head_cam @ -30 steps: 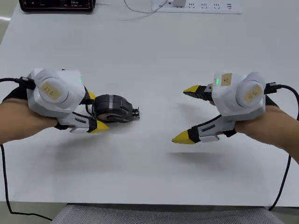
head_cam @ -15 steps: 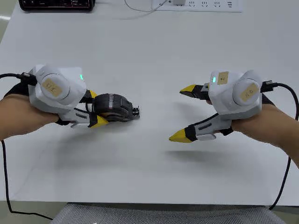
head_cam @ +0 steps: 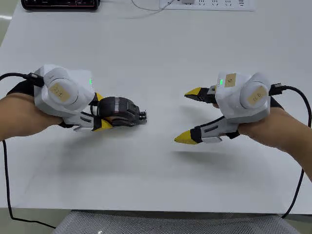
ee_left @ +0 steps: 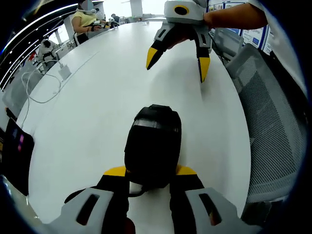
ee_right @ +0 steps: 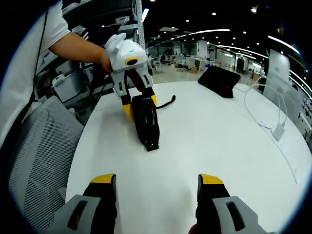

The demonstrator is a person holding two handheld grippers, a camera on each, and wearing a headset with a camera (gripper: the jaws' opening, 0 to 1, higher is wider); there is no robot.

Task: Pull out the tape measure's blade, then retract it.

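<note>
One tape measure (head_cam: 119, 111), hook end twd right gripper (head_cam: 183, 117).

Black tape measure (head_cam: 119, 111), white table (head_cam: 156, 58)

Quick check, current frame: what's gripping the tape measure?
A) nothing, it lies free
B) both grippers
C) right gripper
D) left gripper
D: the left gripper has its jaws shut on the body of the tape measure, while the right gripper is open and apart from it.

left gripper (head_cam: 101, 111), right gripper (head_cam: 183, 117): white, yellow-tipped jaws
</note>
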